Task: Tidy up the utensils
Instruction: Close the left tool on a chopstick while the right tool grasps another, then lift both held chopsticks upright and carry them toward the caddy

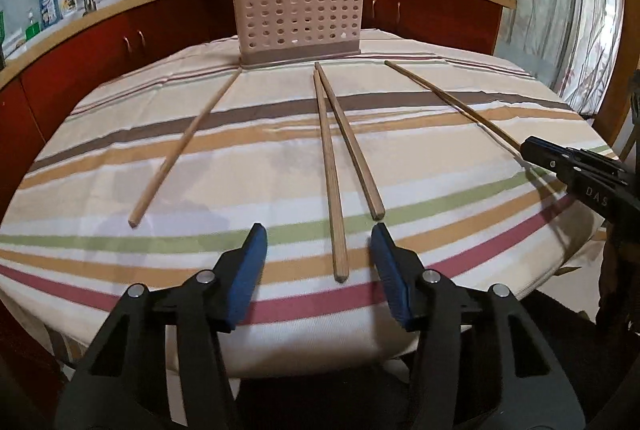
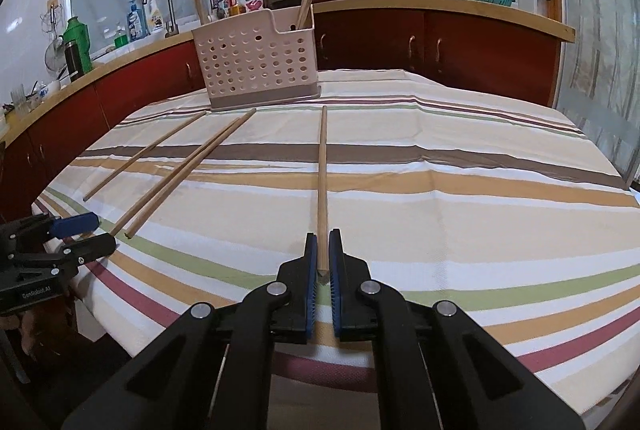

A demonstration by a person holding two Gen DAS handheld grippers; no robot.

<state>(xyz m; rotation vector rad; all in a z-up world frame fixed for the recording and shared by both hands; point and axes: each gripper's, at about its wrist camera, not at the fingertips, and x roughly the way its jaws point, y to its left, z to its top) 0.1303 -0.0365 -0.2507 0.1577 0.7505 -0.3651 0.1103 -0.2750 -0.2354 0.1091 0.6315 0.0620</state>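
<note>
Item: four loose chopsticks lying on the striped surface, in front of the perforated holder, which is already carrying several upright.

Right tongs: pinching the near end of the rightmost chopstick, pointing obliquely down along its length.

Left tongs: half-spread, straddling the near end of the longer middle chopstick, pads not touching it; its partner is lying just beside.

Handling note: the left tongs are likely needing to centre on one stick before squeezing; the right is best lifting level, then tipping upright over a holder compartment.

Both wrist views low over table
</note>
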